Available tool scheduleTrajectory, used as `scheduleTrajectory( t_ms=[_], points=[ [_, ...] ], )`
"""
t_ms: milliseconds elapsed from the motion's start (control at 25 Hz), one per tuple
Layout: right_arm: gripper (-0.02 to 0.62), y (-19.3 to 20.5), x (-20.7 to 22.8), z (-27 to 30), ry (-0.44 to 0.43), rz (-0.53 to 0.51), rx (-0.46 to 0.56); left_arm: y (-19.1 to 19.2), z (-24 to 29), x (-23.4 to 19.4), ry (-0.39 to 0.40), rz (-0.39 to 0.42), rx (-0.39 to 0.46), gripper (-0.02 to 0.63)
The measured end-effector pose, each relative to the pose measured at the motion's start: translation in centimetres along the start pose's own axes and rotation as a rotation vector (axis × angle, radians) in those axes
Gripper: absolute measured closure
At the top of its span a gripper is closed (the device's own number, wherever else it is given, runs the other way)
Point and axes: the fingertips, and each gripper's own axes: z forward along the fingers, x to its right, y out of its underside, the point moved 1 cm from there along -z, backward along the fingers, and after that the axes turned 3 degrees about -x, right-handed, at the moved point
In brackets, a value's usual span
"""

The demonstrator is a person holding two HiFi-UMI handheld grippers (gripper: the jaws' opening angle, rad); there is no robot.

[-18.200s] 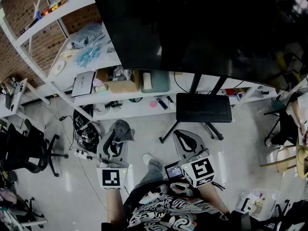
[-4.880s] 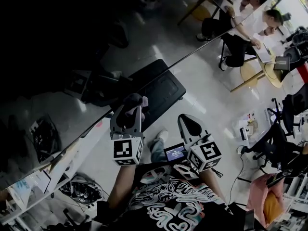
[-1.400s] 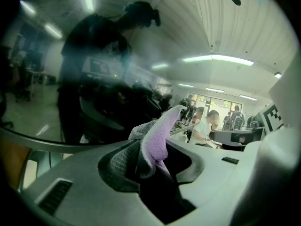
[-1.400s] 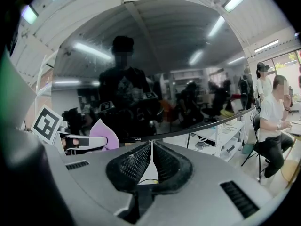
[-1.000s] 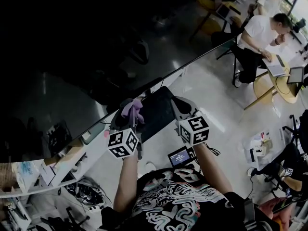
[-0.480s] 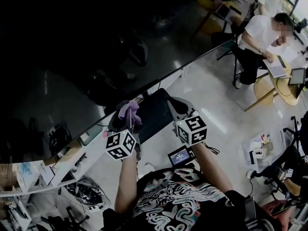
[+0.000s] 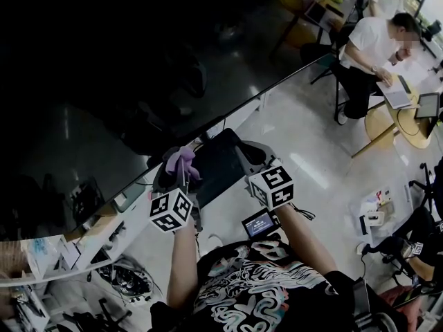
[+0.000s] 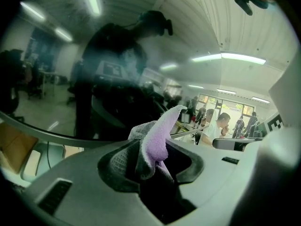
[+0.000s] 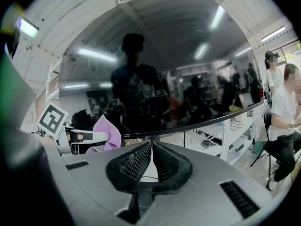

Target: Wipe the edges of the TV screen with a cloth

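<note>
Inspecting the setting: a large dark TV screen (image 7: 138,61) fills the upper left of the head view. Its glossy face mirrors ceiling lights and the operator, and its lower edge runs diagonally above a pale floor (image 7: 304,158). White shelving (image 9: 225,135) stands beneath it. A seated person (image 7: 367,54) works at a desk to the far right.

Writing: a small mark on the screen's lower bezel (image 9: 113,136) and the text on a small lit display (image 7: 257,223) are too small to read.

The left gripper (image 8: 153,161) is clamped on a purple cloth (image 8: 159,133), which juts out past the jaws. The cloth sits at the screen's lower edge; contact cannot be confirmed. The right gripper (image 9: 151,147) has its jaws pressed together on nothing, just beside the left and below the same edge.
</note>
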Motion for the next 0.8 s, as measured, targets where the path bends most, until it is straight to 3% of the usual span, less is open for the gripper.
scheduleTrajectory(
  t_ms=[800],
  points=[
    [0.559, -0.3, 3.1, -2.4, 0.011, 0.013, 0.026, 0.1, 1.0, 2.0, -0.018, 0.01, -0.009, 0.453]
  ],
)
